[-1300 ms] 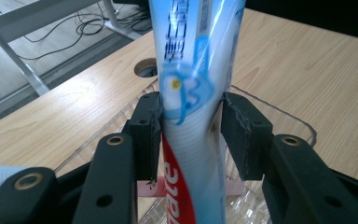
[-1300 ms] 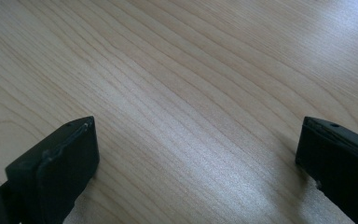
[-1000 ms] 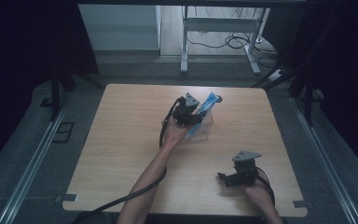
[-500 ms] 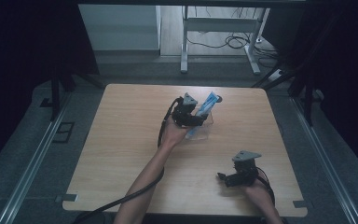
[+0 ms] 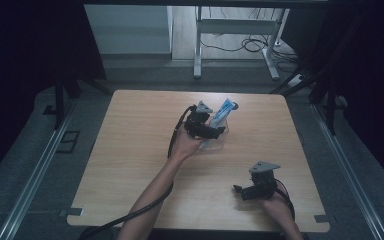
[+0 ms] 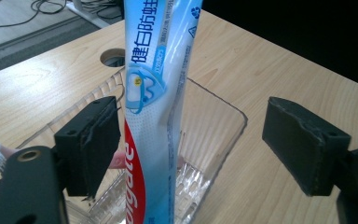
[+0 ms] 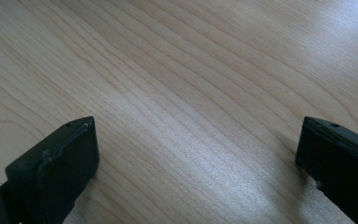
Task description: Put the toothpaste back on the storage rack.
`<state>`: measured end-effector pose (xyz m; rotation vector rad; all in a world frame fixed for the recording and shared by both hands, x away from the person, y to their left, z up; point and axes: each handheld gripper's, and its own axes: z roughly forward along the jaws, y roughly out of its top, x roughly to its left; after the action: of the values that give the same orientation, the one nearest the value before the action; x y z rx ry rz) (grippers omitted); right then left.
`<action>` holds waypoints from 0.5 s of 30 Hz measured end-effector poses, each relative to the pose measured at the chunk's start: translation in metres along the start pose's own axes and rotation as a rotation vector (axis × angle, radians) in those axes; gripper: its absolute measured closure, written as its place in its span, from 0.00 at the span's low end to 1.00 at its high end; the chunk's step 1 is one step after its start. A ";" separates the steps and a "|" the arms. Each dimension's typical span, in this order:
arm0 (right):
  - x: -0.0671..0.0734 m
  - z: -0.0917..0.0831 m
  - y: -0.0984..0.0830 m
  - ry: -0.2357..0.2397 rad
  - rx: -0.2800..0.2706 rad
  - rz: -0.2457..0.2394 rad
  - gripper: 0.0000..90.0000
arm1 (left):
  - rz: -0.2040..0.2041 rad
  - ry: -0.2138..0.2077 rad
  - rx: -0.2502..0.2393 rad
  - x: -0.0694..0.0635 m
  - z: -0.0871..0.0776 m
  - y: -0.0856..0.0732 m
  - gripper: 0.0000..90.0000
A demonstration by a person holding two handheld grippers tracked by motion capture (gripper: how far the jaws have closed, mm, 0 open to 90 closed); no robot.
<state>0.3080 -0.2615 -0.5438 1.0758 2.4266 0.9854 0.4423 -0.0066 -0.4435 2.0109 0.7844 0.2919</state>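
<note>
Table (image 5: 130, 150): wooden, with a clear plastic tray (image 6: 219, 135) at its far middle. Toothpaste tube (image 6: 156, 93) stands slanted in the tray, lower end inside, upper end leaning past the far rim. Left hand-held gripper (image 6: 191, 149): jaws have just been opening and now stand spread; tube between them beside the left pad, right pad well clear. Judgement: release step. Back straight off without brushing the tube, or it may tip out. Right hand-held gripper (image 7: 196, 158): spread, nothing between, over bare table near the front edge.
</note>
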 end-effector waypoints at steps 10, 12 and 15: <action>0.000 0.000 0.000 0.001 0.001 0.001 0.00 | -0.003 -0.008 -0.003 -0.002 -0.012 -0.007 0.18; 0.000 0.000 0.000 0.001 0.001 0.001 0.00 | 0.000 -0.009 -0.005 -0.003 -0.015 -0.009 0.17; 0.000 0.000 0.000 0.001 0.001 0.001 0.00 | 0.002 -0.014 -0.006 -0.003 -0.021 -0.011 0.16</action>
<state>0.3079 -0.2615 -0.5438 1.0778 2.4275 0.9849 0.4251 0.0094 -0.4411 2.0059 0.7715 0.2807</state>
